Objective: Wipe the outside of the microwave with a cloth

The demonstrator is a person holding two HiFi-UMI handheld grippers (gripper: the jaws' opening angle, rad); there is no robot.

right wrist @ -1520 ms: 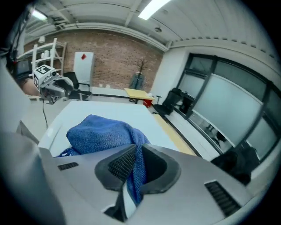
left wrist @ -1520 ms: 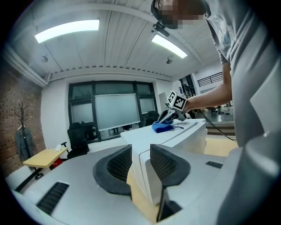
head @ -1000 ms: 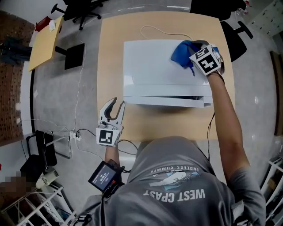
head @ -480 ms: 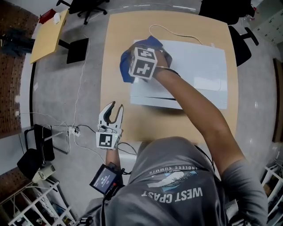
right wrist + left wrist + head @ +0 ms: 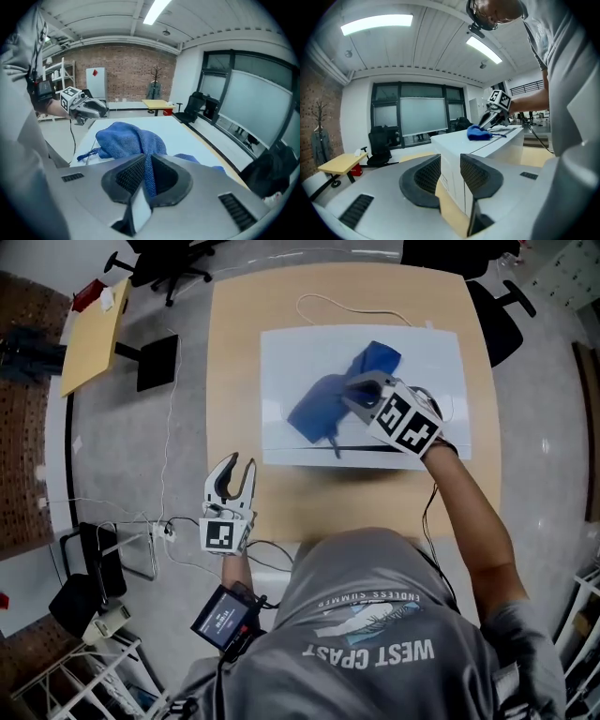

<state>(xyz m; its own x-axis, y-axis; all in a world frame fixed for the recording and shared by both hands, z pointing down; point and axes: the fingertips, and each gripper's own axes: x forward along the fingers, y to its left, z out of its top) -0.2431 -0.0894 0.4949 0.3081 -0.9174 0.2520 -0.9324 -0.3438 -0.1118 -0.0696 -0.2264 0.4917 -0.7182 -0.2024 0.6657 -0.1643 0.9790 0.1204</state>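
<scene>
The white microwave (image 5: 422,362) stands on the wooden table (image 5: 234,352), seen from above. A blue cloth (image 5: 319,407) lies spread across its top, one end reaching toward the far side. My right gripper (image 5: 354,395) is over the middle of the top, shut on the cloth (image 5: 126,138), which runs up between the jaws in the right gripper view. My left gripper (image 5: 232,474) hangs off the table's near left corner, open and holding nothing. In the left gripper view, the microwave (image 5: 454,154) shows beyond the gap of the left gripper (image 5: 450,176).
A white cable (image 5: 323,301) loops on the table behind the microwave. Office chairs (image 5: 173,263) and a small yellow table (image 5: 94,329) stand on the floor at far left. Another chair (image 5: 502,315) is at the right. Wire racks sit by the person's feet.
My right gripper swept the cloth from the microwave's far right corner to its left side, then back to the middle of the top. The left gripper stayed put.
</scene>
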